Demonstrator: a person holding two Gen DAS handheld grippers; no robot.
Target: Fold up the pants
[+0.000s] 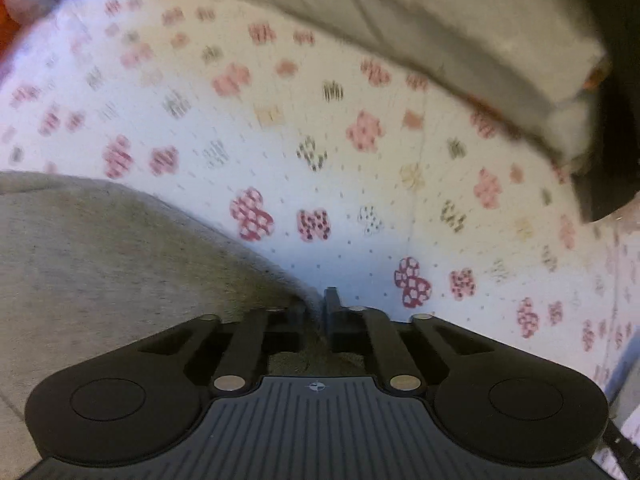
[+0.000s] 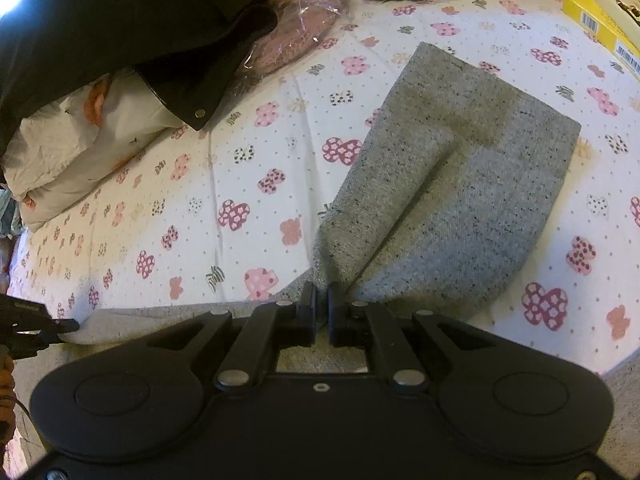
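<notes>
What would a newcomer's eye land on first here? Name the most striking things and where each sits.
First, the grey speckled fabric pants, lying across the white bedsheet printed with pink butterflies and stretching away to the right. Next, both hand-held grippers are shut on that fabric: the right hand-held gripper at the near edge, the left hand-held gripper likewise. A black garment is heaped over a pale pillow at upper left.

We count one pair of grey pants (image 2: 452, 184), two grippers (image 1: 316, 304) (image 2: 322, 308), one patterned sheet (image 2: 192, 184), one pillow (image 2: 76, 148), one black jacket (image 2: 120, 28), and two boxes (image 2: 596, 20).
</notes>
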